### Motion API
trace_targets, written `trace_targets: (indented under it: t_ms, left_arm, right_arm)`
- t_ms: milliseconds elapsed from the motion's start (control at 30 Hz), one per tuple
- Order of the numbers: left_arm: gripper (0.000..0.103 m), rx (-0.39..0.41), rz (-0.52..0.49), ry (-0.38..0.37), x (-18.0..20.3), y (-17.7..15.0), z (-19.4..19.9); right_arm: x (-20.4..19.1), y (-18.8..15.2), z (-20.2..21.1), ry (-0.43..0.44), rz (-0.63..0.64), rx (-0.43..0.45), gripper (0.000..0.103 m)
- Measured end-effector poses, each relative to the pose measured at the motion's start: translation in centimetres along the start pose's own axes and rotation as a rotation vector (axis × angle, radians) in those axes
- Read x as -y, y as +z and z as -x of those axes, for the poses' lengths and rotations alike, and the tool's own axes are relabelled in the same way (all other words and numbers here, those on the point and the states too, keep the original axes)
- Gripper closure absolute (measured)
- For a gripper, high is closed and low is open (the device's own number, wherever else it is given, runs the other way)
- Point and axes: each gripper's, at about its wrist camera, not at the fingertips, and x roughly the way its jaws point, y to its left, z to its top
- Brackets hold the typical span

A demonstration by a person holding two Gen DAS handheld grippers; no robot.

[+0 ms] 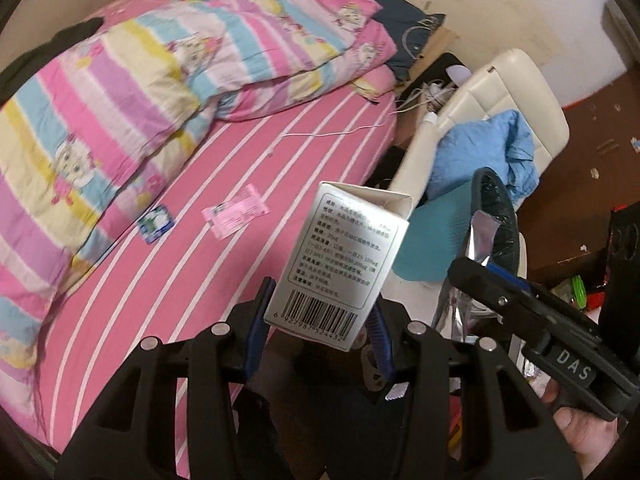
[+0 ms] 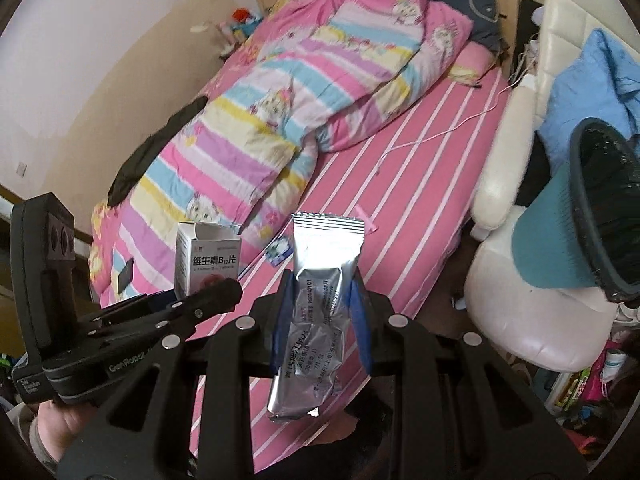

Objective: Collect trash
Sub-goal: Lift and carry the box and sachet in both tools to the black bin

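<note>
My left gripper [image 1: 320, 312] is shut on a white medicine box [image 1: 340, 256] with an open top flap and a barcode, held above the bed edge. The box also shows in the right wrist view [image 2: 208, 260]. My right gripper [image 2: 322, 300] is shut on a silver foil packet [image 2: 320, 308], whose top shows in the left wrist view [image 1: 482, 236]. A teal trash bin [image 2: 560, 240] lies tilted on the white chair, its dark opening facing me. On the pink striped sheet lie a pink wrapper [image 1: 234, 216] and a small blue-white packet [image 1: 157, 225].
A striped cartoon quilt [image 1: 120, 100] covers the far half of the bed. A white chair [image 2: 532, 320] with blue clothes [image 1: 480, 148] stands at the bed's right side. A white cable [image 1: 340, 132] runs across the sheet. Clutter lies on the floor at the right.
</note>
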Motion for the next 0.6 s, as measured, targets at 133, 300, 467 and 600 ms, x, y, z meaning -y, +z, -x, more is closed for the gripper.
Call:
trace_targets:
  t_ms: [133, 300, 467, 600]
  left_arm:
    - [0.06, -0.005, -0.06, -0.014, 4.5, 1.4, -1.5]
    - [0.06, -0.021, -0.121, -0.034, 10.9, 2.9, -4.1]
    - [0.06, -0.047, -0.175, -0.049, 16.7, 3.9, -6.9]
    - [0.06, -0.074, -0.224, -0.057, 21.5, 4.6, -9.5]
  right_arm:
    - [4.4, 0.8, 2.0, -0.013, -0.047, 0.03, 0.075]
    - [10.7, 2.0, 4.3, -0.037, -0.096, 0.049, 0.075]
    - [17.3, 3.6, 6.6, -0.06, -0.154, 0.074, 0.075]
    - [22.4, 4.6, 7.7, -0.075, -0.208, 0.083, 0.075]
